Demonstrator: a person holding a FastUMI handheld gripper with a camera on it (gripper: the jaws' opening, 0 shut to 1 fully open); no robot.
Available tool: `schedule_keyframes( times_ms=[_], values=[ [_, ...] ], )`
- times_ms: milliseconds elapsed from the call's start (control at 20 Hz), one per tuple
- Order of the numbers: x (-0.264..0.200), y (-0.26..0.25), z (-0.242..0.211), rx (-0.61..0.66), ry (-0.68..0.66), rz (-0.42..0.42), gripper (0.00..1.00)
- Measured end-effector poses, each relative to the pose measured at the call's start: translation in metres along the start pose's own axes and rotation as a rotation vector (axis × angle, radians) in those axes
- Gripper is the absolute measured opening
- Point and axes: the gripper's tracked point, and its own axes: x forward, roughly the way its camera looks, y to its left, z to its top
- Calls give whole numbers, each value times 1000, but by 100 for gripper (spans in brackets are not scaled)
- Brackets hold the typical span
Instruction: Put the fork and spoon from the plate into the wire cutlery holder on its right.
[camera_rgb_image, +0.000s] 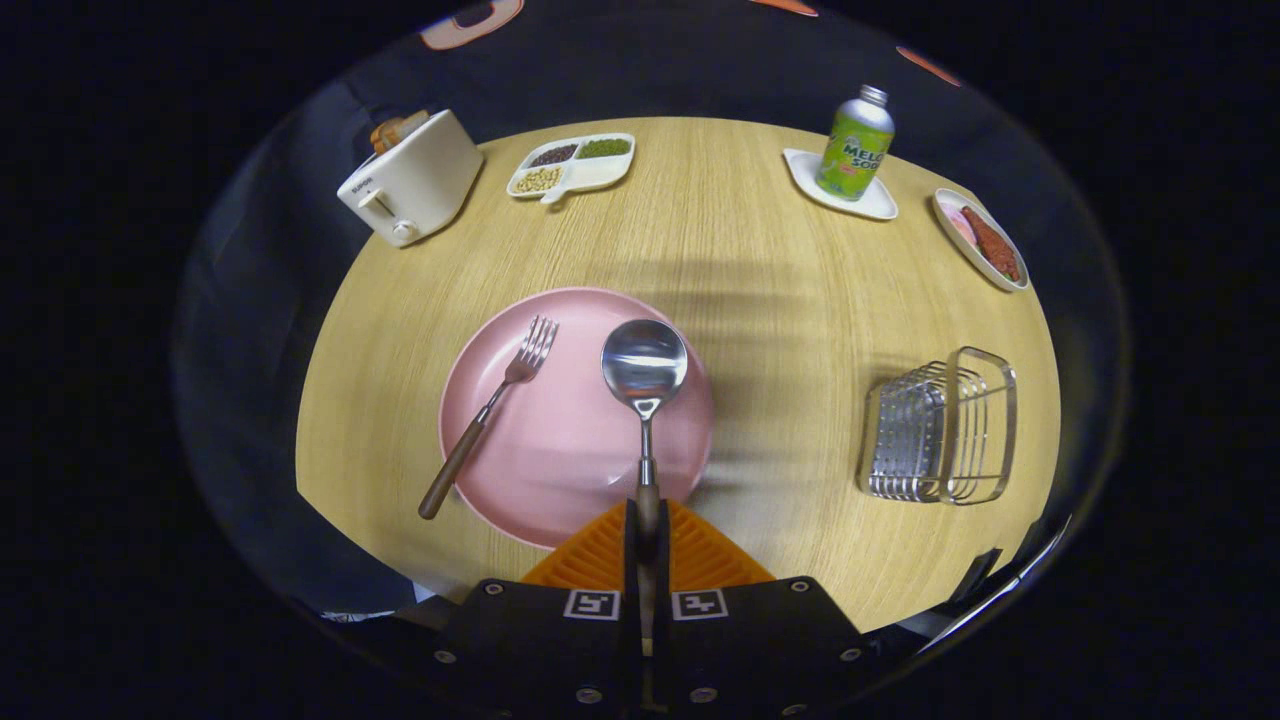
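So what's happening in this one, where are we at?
A hand-held gripper is shut on the wooden handle of the spoon, whose bowl sits out ahead of the fingers over the pink plate. The fork lies on the plate's left side, its handle reaching past the rim onto the table. The wire cutlery holder stands to the right of the plate with no cutlery in it, so neither piece has been put away yet.

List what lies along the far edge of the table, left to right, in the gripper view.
toaster → divided snack tray → soda bottle on its white coaster → dish of food. The gripper is shut on the spoon.
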Motion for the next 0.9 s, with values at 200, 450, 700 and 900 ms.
schedule_keyframes(
  times_ms=[200,450,700,900],
  values=[
    [-28,-41,8,73,-54,-30,5],
    [-51,-99,7,145,-89,-89,5],
    [-58,-142,-6,176,-74,-127,4],
    [-54,-158,-12,156,-50,-127,5]
  ],
)
